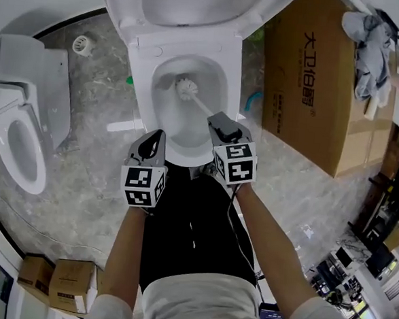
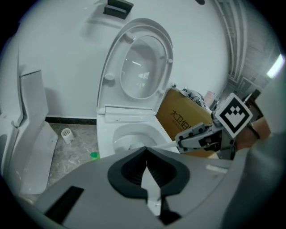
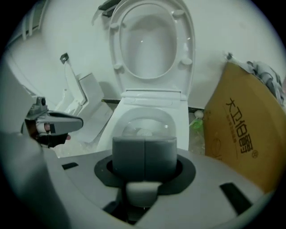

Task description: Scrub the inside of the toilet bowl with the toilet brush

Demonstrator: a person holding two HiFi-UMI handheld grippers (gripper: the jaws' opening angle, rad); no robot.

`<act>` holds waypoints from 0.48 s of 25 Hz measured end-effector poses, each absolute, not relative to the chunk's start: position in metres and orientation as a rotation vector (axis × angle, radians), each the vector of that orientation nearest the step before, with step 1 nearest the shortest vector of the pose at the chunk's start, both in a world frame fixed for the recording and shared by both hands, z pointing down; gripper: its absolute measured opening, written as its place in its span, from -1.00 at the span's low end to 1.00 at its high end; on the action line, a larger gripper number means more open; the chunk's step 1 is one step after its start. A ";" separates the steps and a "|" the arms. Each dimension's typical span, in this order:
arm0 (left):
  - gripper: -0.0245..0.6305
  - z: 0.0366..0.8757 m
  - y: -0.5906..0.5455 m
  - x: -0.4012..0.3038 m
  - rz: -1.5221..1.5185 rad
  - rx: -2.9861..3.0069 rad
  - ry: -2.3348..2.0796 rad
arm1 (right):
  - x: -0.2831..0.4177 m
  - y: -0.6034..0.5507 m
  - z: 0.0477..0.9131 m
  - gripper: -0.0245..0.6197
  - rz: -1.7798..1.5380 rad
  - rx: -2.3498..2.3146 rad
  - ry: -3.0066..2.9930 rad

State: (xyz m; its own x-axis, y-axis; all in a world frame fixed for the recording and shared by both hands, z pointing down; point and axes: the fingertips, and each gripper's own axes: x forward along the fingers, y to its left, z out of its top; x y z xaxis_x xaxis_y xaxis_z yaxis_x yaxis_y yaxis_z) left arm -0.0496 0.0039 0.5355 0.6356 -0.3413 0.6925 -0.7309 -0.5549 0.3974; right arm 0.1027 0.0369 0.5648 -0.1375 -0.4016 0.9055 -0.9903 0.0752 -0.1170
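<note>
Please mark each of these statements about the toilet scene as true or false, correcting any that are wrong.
1. The brush has its head inside the bowl. True.
2. The left gripper holds the brush. False: the right gripper is shut on its handle, and the left gripper's jaws are together on nothing.
3. The lid is raised. True.
4. The box stands on the person's left of the toilet. False: it stands on the person's right.
</note>
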 end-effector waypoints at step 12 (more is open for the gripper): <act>-0.90 0.480 0.034 -0.033 0.748 2.250 -0.911 | 0.121 0.091 0.502 -0.47 0.963 1.524 -1.761</act>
